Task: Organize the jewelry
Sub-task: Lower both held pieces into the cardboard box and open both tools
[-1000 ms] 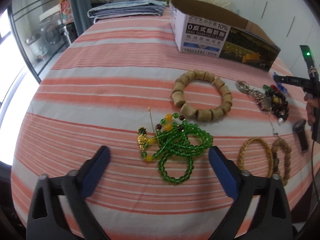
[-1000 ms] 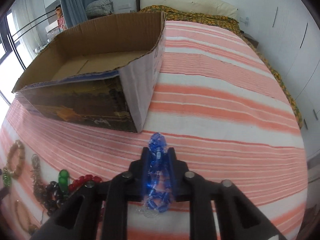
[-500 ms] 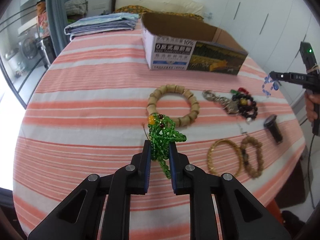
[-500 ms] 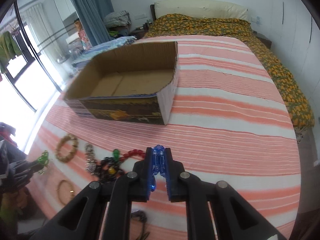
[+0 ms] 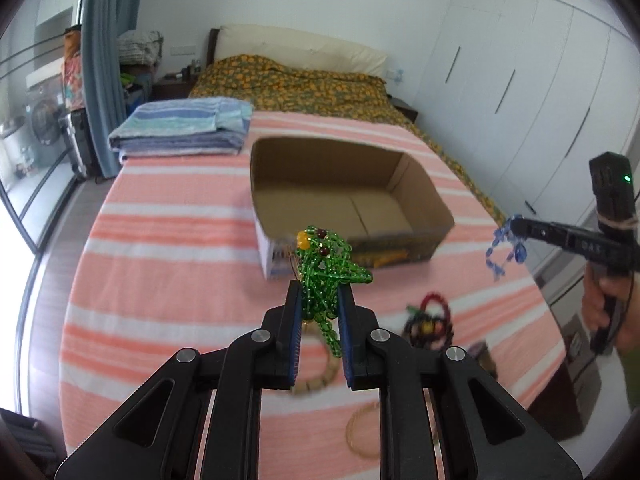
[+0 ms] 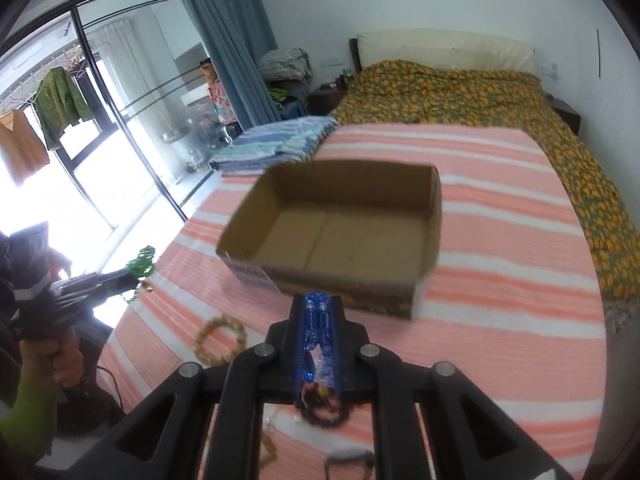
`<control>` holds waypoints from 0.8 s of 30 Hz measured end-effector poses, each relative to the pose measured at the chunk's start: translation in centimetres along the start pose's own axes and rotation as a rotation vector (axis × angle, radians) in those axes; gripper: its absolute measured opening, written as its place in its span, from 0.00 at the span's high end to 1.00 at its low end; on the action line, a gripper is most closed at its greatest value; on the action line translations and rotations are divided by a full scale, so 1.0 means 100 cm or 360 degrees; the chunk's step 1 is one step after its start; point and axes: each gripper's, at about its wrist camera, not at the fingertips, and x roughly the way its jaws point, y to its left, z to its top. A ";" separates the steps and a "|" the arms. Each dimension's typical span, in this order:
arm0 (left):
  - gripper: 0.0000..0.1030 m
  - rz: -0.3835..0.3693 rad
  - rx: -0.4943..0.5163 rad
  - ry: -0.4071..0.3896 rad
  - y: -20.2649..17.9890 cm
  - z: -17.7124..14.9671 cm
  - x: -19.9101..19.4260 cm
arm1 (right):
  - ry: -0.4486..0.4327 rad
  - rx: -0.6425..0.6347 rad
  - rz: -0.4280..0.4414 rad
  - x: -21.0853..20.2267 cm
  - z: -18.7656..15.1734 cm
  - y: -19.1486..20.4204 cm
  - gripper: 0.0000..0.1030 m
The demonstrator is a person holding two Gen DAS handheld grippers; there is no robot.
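Note:
My left gripper (image 5: pixel 319 294) is shut on a bunched green bead necklace (image 5: pixel 326 270), raised above the striped table with the open cardboard box (image 5: pixel 340 200) just beyond it. My right gripper (image 6: pixel 317 307) is shut on a blue bead bracelet (image 6: pixel 316 322), also lifted, in front of the box (image 6: pixel 340 232). From the left wrist view the right gripper (image 5: pixel 516 228) shows at the right edge with the blue beads (image 5: pixel 502 250) dangling. In the right wrist view the left gripper (image 6: pixel 132 276) appears at the left with the green beads (image 6: pixel 142 262). The box is empty inside.
A dark bead bracelet (image 5: pixel 430 320), a gold bangle (image 5: pixel 362 432) and a wooden bead bracelet (image 6: pixel 220 338) lie on the pink-and-white striped cloth (image 5: pixel 160 248). Folded blue towels (image 5: pixel 184 128) sit at the table's far left. A bed (image 6: pixel 480 88) stands behind.
The left gripper shut on the green necklace and lifted it off the cloth. Both grippers rose and now look down into the box from higher up.

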 end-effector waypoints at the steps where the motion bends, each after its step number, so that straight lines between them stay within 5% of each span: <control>1: 0.85 0.0010 -0.0009 -0.0001 -0.001 0.013 0.007 | -0.0017 -0.0001 0.0000 0.003 0.009 0.002 0.89; 8: 0.85 0.0068 -0.0059 0.0064 -0.005 0.067 0.073 | -0.0051 0.0043 -0.0055 0.056 0.058 -0.010 0.89; 15: 0.84 0.0147 0.0006 0.0171 -0.012 0.072 0.132 | 0.0079 0.0161 -0.0075 0.107 0.053 -0.040 0.86; 17: 0.72 0.0192 -0.0005 0.0187 -0.011 0.068 0.144 | 0.0131 0.0218 -0.0083 0.119 0.043 -0.050 0.57; 18: 0.50 0.0213 -0.0015 0.0196 -0.010 0.066 0.148 | 0.0146 0.0250 -0.0070 0.123 0.037 -0.055 0.46; 19: 0.32 0.0234 -0.0027 0.0195 -0.009 0.063 0.149 | 0.0161 0.0271 -0.0061 0.126 0.032 -0.057 0.46; 24: 0.26 0.0269 -0.0002 0.0152 -0.004 0.053 0.144 | 0.0242 0.0331 -0.0016 0.133 0.006 -0.067 0.46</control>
